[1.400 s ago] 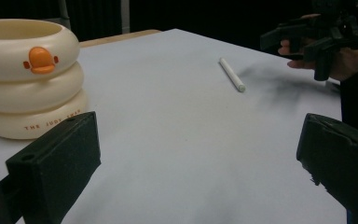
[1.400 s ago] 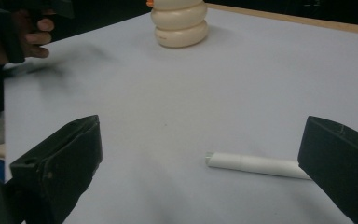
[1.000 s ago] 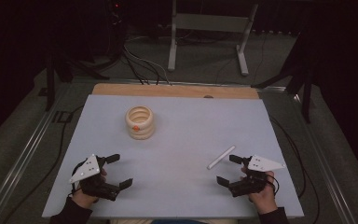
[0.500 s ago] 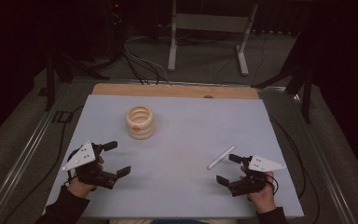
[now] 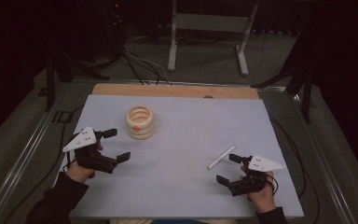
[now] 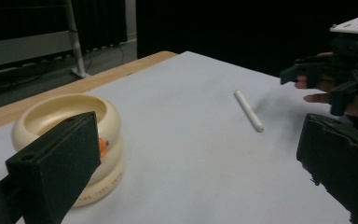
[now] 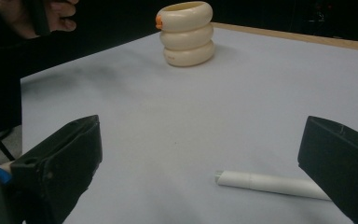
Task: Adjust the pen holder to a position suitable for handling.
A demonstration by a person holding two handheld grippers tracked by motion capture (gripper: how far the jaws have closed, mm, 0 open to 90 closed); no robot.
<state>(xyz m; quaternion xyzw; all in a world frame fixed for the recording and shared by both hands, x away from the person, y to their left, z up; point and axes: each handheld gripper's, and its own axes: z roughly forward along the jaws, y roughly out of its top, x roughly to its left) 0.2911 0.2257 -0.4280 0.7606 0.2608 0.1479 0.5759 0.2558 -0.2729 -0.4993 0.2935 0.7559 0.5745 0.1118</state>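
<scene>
Three stacked rings (image 5: 140, 122), one white stick (image 5: 221, 157)

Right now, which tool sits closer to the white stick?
The right tool: the white plastic stick lies just ahead of its open jaws. The left tool is across the table, beside the cream ringed holder.

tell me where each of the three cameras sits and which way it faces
High view: above the person's side, looking forward and down on the table; both forearms, left gripper, right gripper.
Left gripper view: between open jaws, toward the cream ring stack and white stick.
Right gripper view: between open jaws, over both.
All views share stack and stick.
</scene>
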